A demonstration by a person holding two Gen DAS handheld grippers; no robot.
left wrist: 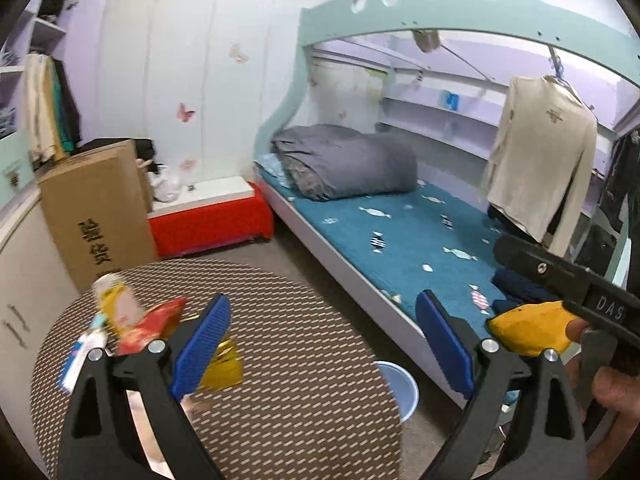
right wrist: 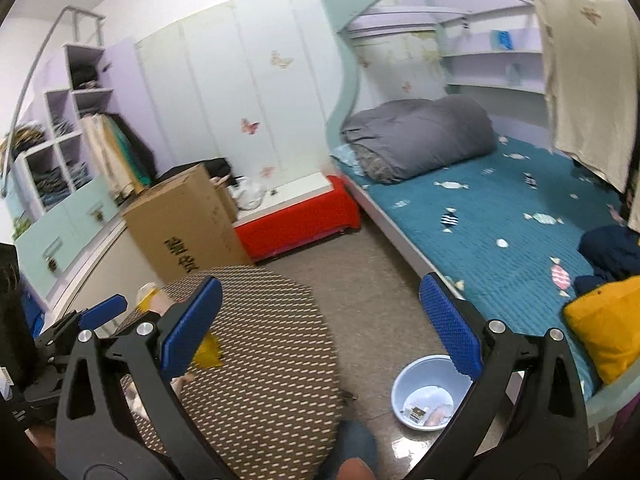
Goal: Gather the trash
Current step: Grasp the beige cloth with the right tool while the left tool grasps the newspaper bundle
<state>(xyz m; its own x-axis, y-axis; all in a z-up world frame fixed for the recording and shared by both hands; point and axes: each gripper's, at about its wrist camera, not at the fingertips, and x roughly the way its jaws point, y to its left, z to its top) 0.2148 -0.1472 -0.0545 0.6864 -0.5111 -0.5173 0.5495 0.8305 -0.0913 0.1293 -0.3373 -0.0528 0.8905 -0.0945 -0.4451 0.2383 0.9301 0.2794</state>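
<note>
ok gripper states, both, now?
Left gripper: open, holding nothing.
Right gripper: open, holding nothing.

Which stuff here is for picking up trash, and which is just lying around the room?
For the job:
- gold wrapper
- red wrapper
- yellow packet
- blue basin
- left claw, right claw, both open

Just lying about:
- cardboard box
- grey quilt
- hanging shirt
- yellow cushion
</note>
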